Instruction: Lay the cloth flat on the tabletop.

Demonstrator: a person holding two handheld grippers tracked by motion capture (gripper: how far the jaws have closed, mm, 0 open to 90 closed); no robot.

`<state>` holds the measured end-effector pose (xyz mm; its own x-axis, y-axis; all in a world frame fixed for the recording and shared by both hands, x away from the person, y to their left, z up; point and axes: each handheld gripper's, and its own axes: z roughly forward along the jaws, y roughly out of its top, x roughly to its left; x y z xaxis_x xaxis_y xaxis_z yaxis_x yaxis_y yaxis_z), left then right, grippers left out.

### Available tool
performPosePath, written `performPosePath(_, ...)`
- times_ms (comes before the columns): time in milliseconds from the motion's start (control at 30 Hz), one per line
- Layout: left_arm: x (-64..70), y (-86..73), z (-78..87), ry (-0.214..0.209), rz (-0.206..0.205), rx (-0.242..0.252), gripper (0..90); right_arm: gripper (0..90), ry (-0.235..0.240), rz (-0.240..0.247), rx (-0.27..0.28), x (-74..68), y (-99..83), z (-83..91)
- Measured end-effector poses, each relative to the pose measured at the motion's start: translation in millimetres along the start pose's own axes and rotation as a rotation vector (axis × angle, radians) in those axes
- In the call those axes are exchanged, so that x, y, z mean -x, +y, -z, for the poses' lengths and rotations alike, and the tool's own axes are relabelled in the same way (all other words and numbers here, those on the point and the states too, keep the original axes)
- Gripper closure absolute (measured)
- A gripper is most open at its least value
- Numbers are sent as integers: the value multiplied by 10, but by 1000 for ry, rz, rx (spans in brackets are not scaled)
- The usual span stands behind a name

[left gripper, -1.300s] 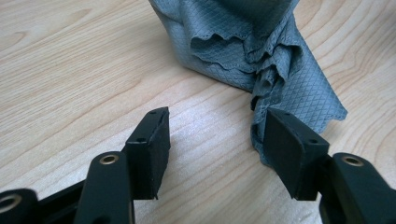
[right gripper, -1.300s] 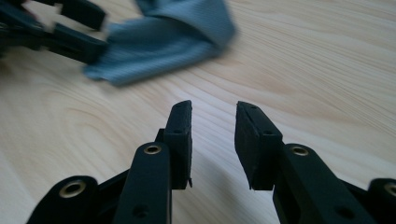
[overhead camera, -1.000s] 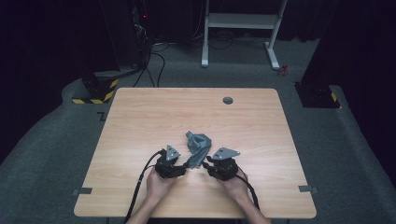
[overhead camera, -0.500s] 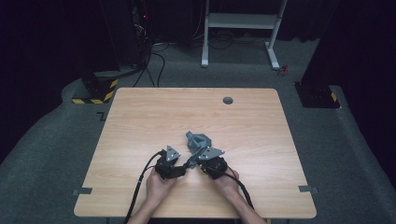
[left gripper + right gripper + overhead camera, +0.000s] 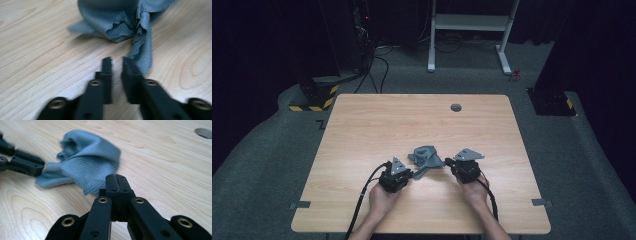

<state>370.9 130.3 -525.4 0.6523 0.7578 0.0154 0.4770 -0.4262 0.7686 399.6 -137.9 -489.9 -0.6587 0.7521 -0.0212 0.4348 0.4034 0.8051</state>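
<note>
A crumpled grey-blue cloth [image 5: 426, 157] of fine ribbed weave lies bunched in the lower middle of the high view, on the pale wood-grain tabletop [image 5: 377, 125], between the 2 claws. In the left gripper view it rises in soft folds at the top of the frame, with 1 narrow strip trailing down beside the left claw [image 5: 117, 59], whose black jaws stand slightly parted with only wood showing between them. The right claw [image 5: 116, 178] is pressed together just beside the cloth's lower edge; I cannot tell whether fabric is caught. Both hands rest low, claws angled inward.
</note>
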Motion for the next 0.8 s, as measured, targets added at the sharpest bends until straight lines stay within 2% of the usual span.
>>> performPosePath(67,-3,2,-2,-6,2,0,900,900,-3,-5,4,31,-11,29)
performPosePath(100,-29,2,-1,-23,25,0,900,900,-3,-6,5,42,-15,38)
performPosePath(167,-54,0,4,-35,39,-3,900,900,-7,-13,5,61,-20,60)
performPosePath(300,-105,-2,87,-18,31,1,900,900,-21,-24,19,124,-15,128)
performPosePath(400,-224,2,249,-2,56,24,900,900,-38,-39,25,201,-46,180)
performPosePath(433,-224,2,249,-2,56,24,900,900,-38,-39,25,201,-46,180)
performPosePath(500,-338,-18,364,21,85,40,900,900,-57,-76,17,292,-97,213)
performPosePath(533,-338,-18,364,21,85,40,900,900,-57,-76,17,292,-97,213)
performPosePath(567,-397,-29,411,25,109,48,900,900,-63,-95,15,352,-122,240)
performPosePath(633,-480,-44,459,44,139,59,900,900,-68,-104,11,369,-130,252)
performPosePath(700,-545,-49,444,41,172,41,900,900,-69,-113,2,402,-142,254)
performPosePath(800,-554,-39,368,49,176,10,899,895,-79,-119,-26,424,-157,202)
